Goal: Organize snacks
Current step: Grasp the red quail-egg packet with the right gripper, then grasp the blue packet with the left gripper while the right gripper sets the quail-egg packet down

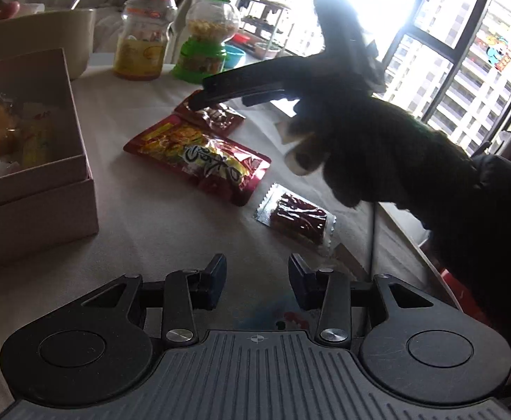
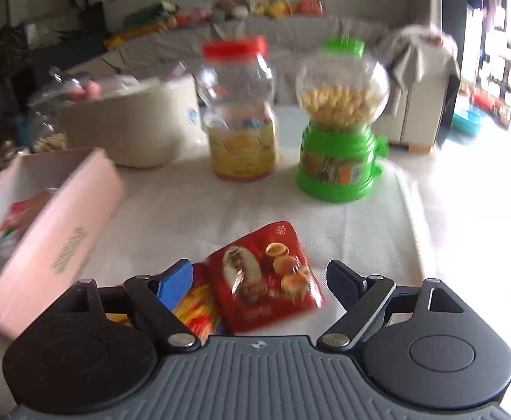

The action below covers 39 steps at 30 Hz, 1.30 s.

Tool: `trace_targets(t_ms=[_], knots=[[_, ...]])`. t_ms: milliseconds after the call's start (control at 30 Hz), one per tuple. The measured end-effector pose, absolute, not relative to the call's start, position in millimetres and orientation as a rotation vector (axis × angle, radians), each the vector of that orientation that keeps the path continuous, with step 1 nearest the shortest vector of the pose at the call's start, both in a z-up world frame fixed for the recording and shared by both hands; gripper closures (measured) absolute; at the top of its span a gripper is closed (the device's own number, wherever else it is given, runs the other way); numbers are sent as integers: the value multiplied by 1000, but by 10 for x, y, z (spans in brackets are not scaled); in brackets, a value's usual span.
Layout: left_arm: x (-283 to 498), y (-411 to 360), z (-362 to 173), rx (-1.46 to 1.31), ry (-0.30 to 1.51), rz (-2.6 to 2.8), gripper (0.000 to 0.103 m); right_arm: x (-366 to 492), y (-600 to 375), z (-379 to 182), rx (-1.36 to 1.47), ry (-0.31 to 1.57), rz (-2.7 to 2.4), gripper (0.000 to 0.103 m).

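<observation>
Snack packets lie on a white-clothed table (image 1: 157, 217). Seen from the left wrist, the left gripper (image 1: 257, 281) hovers over bare cloth, fingers spread and empty. At its 12 o'clock lies a large red-and-yellow snack bag (image 1: 199, 157); at 1 o'clock, a small clear-wrapped red snack (image 1: 299, 218). The right gripper (image 2: 259, 285), fingers spread, straddles a red pastry packet (image 2: 266, 280) without touching it. A pink box (image 2: 50, 241) holding snacks sits at 10 o'clock; a red-lidded jar (image 2: 239, 119) and a green candy dispenser (image 2: 339, 122) stand at 12 and 1 o'clock.
</observation>
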<state>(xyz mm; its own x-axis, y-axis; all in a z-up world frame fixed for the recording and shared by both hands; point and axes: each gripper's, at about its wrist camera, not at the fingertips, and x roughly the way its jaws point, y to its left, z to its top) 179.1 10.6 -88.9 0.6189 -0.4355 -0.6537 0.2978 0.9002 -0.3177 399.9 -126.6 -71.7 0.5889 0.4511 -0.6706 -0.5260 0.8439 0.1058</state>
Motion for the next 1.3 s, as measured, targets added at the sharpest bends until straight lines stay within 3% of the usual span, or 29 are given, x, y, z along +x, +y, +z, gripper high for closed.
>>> trace_targets(t_ms=[67,133,233,533,867,1300], knots=[[1760,150,-895,-193,804,-428,59,4140,-1154,-854,-112,812,559,19],[1732,185,-906,-204,810,-435,59,4068,-1081,-881,-163,782,548,28],[1710,206,-926,-215,810,-446,59,3866,-1099,-828,-223,782,567,35],[1571,186,-847,-177,772,-498,59,2785,-1974,-447,-178,736,561,35],[1453,137,-834,-134,787,-470,59,1530,-2579,-576,-232,840,590,35],[1476,297,-829,-165,799,-335,59,1521,-2042,-767,-240,807,659,34]])
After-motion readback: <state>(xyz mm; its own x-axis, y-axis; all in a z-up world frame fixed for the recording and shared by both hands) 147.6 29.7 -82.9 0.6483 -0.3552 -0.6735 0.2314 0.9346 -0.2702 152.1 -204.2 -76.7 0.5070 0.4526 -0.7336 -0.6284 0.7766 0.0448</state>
